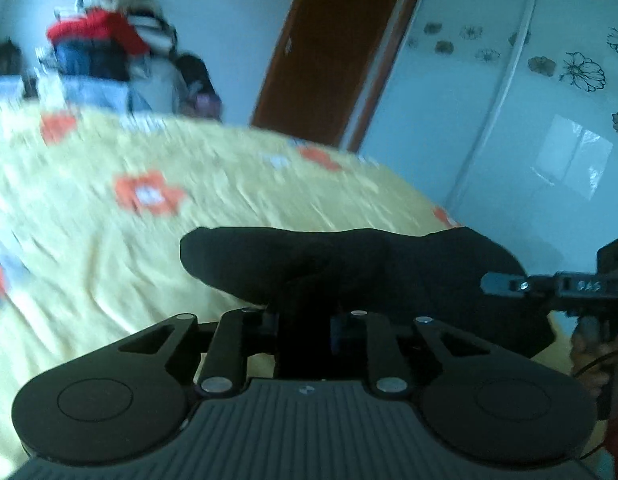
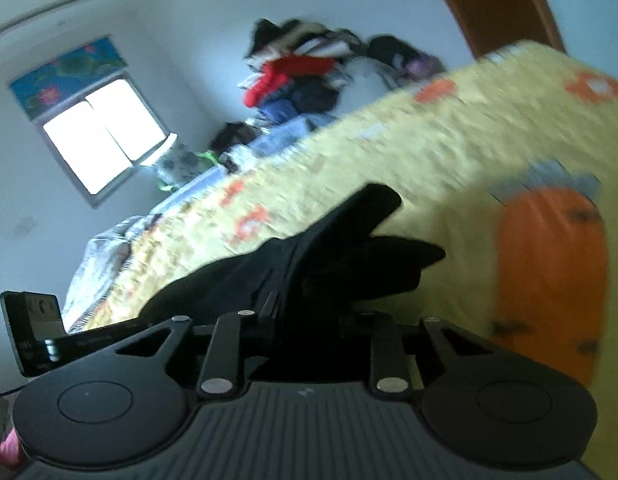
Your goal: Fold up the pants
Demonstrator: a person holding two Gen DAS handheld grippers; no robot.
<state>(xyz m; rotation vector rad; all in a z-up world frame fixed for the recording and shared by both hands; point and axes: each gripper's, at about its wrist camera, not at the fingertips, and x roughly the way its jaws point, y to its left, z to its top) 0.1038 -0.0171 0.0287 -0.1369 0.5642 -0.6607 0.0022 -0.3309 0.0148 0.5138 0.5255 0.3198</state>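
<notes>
The black pants (image 1: 349, 264) hang bunched between my two grippers above a yellow bedspread (image 1: 109, 240) with orange flowers. My left gripper (image 1: 305, 316) is shut on the black fabric, which covers its fingertips. The right gripper (image 1: 505, 284) shows at the right edge of the left wrist view, holding the other end. In the right wrist view my right gripper (image 2: 305, 316) is shut on the pants (image 2: 309, 264), and the cloth fans out ahead over the bedspread (image 2: 429, 152). The left gripper's body (image 2: 33, 328) shows at the lower left there.
A pile of mixed clothes (image 1: 105, 40) sits beyond the bed's far edge, also in the right wrist view (image 2: 301, 76). A brown door (image 1: 329, 52) and a white flowered wardrobe (image 1: 529, 120) stand to the right. A bright window (image 2: 101, 136) is on the left wall.
</notes>
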